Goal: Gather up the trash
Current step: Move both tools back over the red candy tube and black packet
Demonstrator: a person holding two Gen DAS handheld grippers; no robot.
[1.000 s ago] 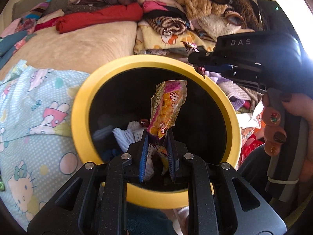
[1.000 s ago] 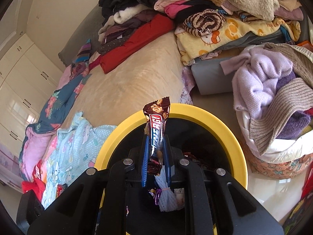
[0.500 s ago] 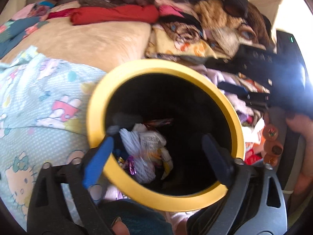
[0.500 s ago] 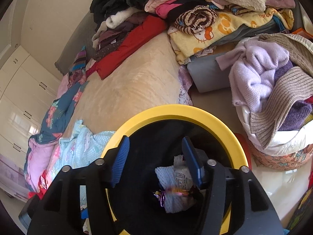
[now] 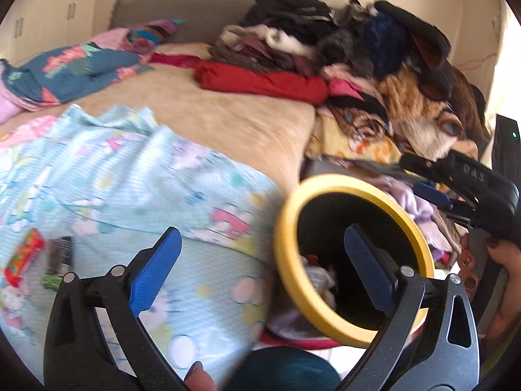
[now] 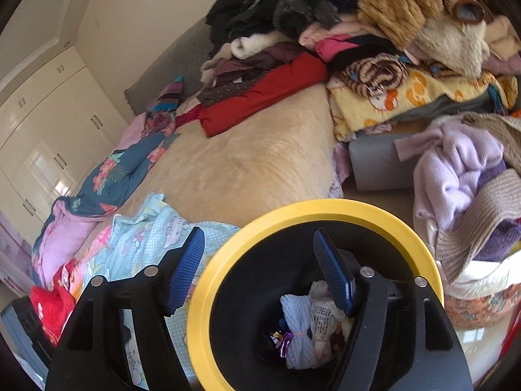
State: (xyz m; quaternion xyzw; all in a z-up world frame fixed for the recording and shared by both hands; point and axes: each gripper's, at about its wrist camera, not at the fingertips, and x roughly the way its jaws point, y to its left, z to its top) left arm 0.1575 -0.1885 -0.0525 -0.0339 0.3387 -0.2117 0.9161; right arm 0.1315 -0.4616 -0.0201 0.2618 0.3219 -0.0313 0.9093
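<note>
- Bed (image 6: 247,166): we see a beige cover, with a heap of clothes (image 6: 374,32) piled along its far side.
- Light blue cartoon-print blanket (image 5: 136,195): it lies over the near part of the bed, just beside the bin.
- Yellow-rimmed bin (image 6: 208,280): black inside, standing at the bed's edge; a bundle of white wrappers and paper trash (image 6: 309,322) lies at its bottom.
- Left gripper (image 5: 260,264): we find its blue pads spread as wide as they go and gripping nothing — one pad over the blanket, the other over the bin's mouth.
- Right gripper (image 6: 259,273): its jaws are opening, with nothing between them but the bin's rim below.
- Red snack wrapper (image 5: 22,260): it rests on the blanket at the far left of the left wrist view — well apart from the bin.
</note>
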